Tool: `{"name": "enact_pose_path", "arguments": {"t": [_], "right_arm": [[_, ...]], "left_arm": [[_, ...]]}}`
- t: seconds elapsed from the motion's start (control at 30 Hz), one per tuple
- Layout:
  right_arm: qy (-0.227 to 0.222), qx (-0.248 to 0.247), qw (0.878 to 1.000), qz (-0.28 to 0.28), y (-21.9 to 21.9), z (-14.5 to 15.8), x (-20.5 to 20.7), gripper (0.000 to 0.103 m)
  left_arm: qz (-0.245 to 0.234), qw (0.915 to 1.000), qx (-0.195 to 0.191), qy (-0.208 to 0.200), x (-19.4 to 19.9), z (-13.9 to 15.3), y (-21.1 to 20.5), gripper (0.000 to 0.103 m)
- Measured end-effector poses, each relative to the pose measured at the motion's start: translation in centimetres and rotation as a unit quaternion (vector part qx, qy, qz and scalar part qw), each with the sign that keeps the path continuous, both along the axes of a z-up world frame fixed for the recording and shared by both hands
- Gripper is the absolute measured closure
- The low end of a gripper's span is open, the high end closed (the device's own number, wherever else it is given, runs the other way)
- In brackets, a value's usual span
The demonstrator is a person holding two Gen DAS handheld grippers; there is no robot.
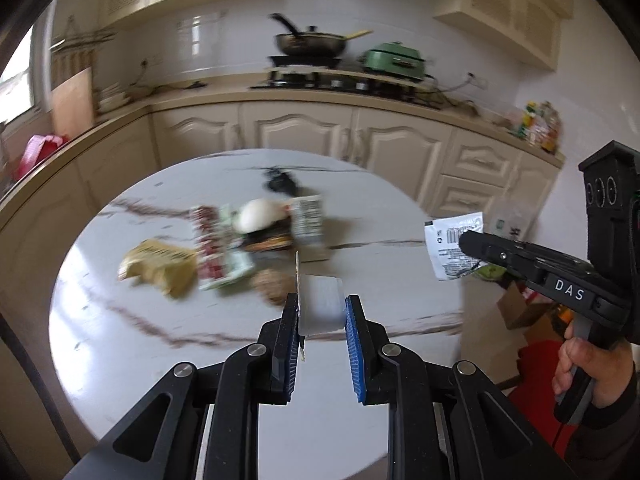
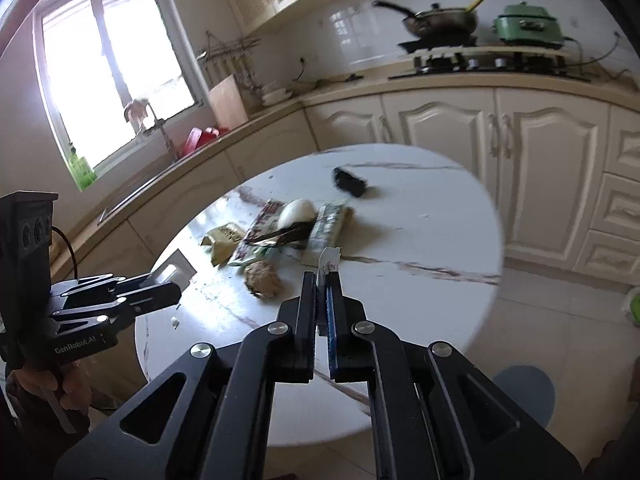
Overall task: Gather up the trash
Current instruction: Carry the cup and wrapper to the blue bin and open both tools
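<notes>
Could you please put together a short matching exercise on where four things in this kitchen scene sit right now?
Things:
1. white cup
2. white sachet
3. wok
4. yellow wrapper

Places:
A. lying on the round table
B. pinched in the right gripper
C. on the stove
D. between the left gripper pads

Pairs: 1-D, 2-B, 3-C, 4-A

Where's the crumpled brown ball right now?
The brown ball sits on the round table, at the pile's near edge, just ahead-left of the right gripper in its view.
</notes>
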State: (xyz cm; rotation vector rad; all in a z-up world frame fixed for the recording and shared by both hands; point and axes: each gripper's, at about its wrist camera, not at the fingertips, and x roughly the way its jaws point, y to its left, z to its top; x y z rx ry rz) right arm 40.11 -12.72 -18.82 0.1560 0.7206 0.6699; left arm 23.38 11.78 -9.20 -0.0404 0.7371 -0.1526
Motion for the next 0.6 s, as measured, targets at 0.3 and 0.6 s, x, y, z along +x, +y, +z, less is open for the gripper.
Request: {"name": "enact_pose_path", "arguments": {"t": [0.3, 0.6], "right_arm": [[0.005, 0.008, 0.996, -0.091, -12.0, -0.2, -1.8, 0.098], [0.070, 0.010, 0.984, -0.164, -21.4, -6.7, -0.9, 0.098]], "left_arm": [[-0.097, 0.9951, 0.011, 0.014, 4.6, -0.7, -12.2, 0.085], [-0.178, 0.9819, 0.019, 0.063, 11.5, -5.2, -23.3, 0.085]]}}
